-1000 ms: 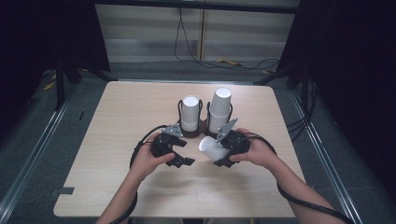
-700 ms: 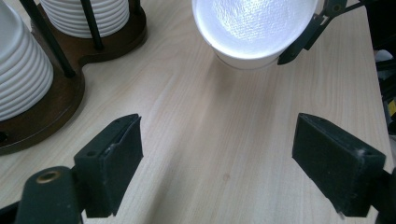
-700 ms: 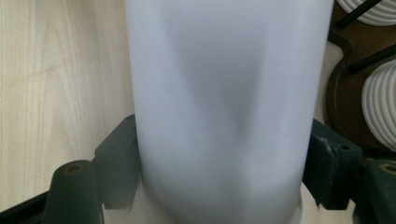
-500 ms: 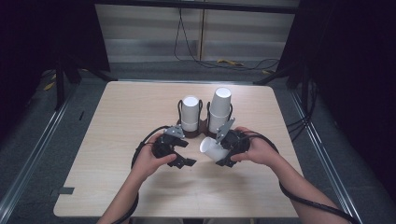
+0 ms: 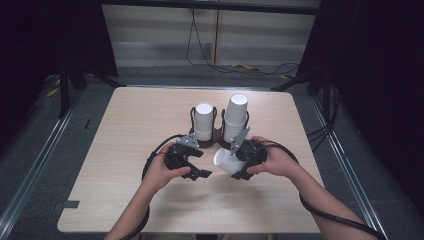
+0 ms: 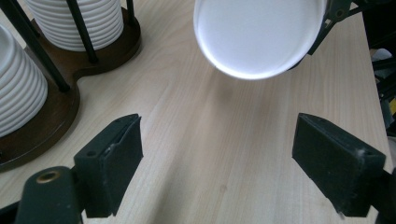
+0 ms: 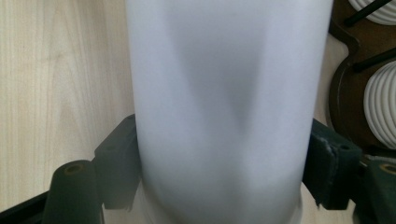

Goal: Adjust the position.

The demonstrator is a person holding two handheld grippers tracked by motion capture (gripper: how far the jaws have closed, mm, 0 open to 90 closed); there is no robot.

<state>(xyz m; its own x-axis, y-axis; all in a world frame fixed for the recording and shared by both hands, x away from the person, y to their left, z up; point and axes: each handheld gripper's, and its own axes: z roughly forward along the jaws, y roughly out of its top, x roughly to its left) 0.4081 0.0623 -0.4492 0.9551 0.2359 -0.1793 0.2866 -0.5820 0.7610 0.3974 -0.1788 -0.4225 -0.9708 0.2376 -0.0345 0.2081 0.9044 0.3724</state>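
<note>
Shifted slightly since the earlier frame: white paper cup now tipped further onto its side, swung a little lower toward centre frame in the high view. Held off the wooden table in the right gripper, jaws clamped on both sides of the cup wall, squeezed flat against it in the right gripper view. Long axis near level, running from lower right to upper left of centre in the high view; round closed end pointing left toward the left gripper, other end buried in the right hand. Seen end-on as a white disc at the top centre of the left gripper view, just beyond the jaws.

Left gripper spread wide, holding nothing, bare table between the pads, gripped by the left hand at lower centre-left.

Behind both, at upper centre of the high view, dark wooden cup holder with two stacks of ribbed white cups: shorter stack left, taller stack right.
</note>
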